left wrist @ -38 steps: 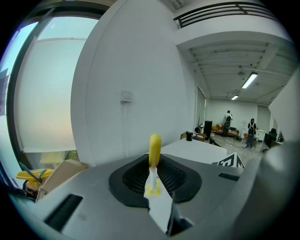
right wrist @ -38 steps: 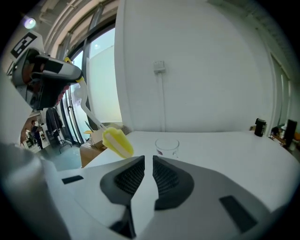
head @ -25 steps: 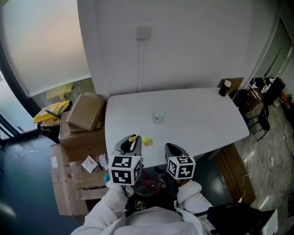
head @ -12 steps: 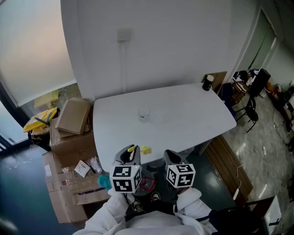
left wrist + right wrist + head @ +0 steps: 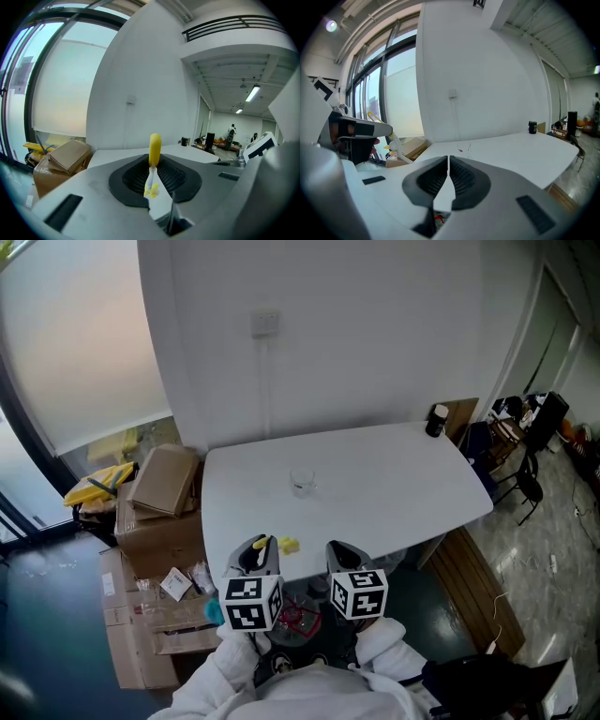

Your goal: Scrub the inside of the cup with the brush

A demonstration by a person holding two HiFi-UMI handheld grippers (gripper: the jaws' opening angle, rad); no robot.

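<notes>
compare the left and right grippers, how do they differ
The left gripper is shut on the brush, whose yellow end sticks out past its jaws; the right gripper is shut on nothing, pads meeting. In the head view the left gripper sits nearer the cardboard boxes, the right gripper farther from them. Both hover at the table's near edge, short of the cup.

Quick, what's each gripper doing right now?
Left gripper: closed on the slim yellow-handled brush.
Right gripper: closed, nothing between its jaws.
</notes>
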